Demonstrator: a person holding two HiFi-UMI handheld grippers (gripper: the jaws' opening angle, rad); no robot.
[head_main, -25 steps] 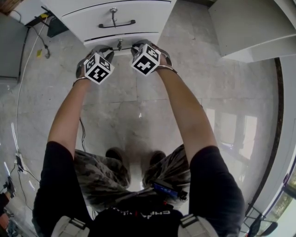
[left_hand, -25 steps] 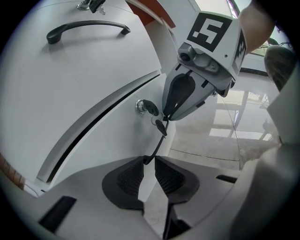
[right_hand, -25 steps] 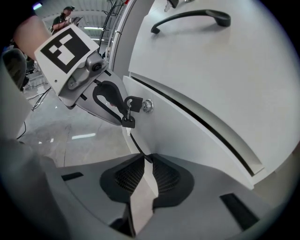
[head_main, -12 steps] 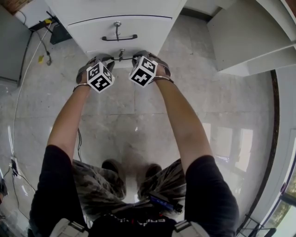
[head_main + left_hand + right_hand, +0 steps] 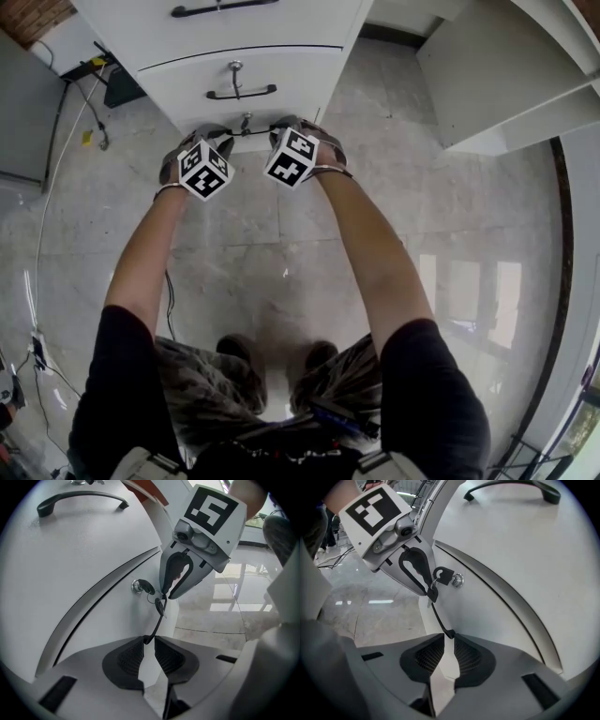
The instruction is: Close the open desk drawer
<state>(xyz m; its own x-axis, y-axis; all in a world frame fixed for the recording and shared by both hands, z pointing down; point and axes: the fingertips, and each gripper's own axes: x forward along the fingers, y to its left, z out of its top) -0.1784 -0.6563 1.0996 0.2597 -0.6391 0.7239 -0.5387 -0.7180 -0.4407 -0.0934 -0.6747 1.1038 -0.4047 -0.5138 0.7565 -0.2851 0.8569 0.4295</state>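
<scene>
Marble floor (image 5: pixel 281 244), white desk (image 5: pixel 281 23); hand-held grippers (image 5: pixel 149 641) (image 5: pixel 449 634) clamp drawer handle (image 5: pixel 157 622)

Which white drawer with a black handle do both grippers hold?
The lowest white drawer: left gripper and right gripper are shut on its thin black handle; middle drawer and top drawer are untouched.

white flat drawer fronts (image 5: pixel 281 19) (image 5: pixel 300 75) (image 5: pixel 246 139): 3 | black curved handles (image 5: pixel 217 7) (image 5: pixel 241 92) (image 5: pixel 439 620): 3 | small round silver locks (image 5: pixel 234 66) (image 5: pixel 246 117): 2 | grey two-jaw grippers (image 5: pixel 149 641) (image 5: pixel 449 637): 2 | white cubes with black square marks (image 5: pixel 205 169) (image 5: pixel 292 157): 2 | bare arms (image 5: pixel 141 253) (image 5: pixel 370 244): 2 | dark shoes (image 5: pixel 234 349) (image 5: pixel 319 356): 2 | white shelf unit on the right (image 5: pixel 506 56): 1
</scene>
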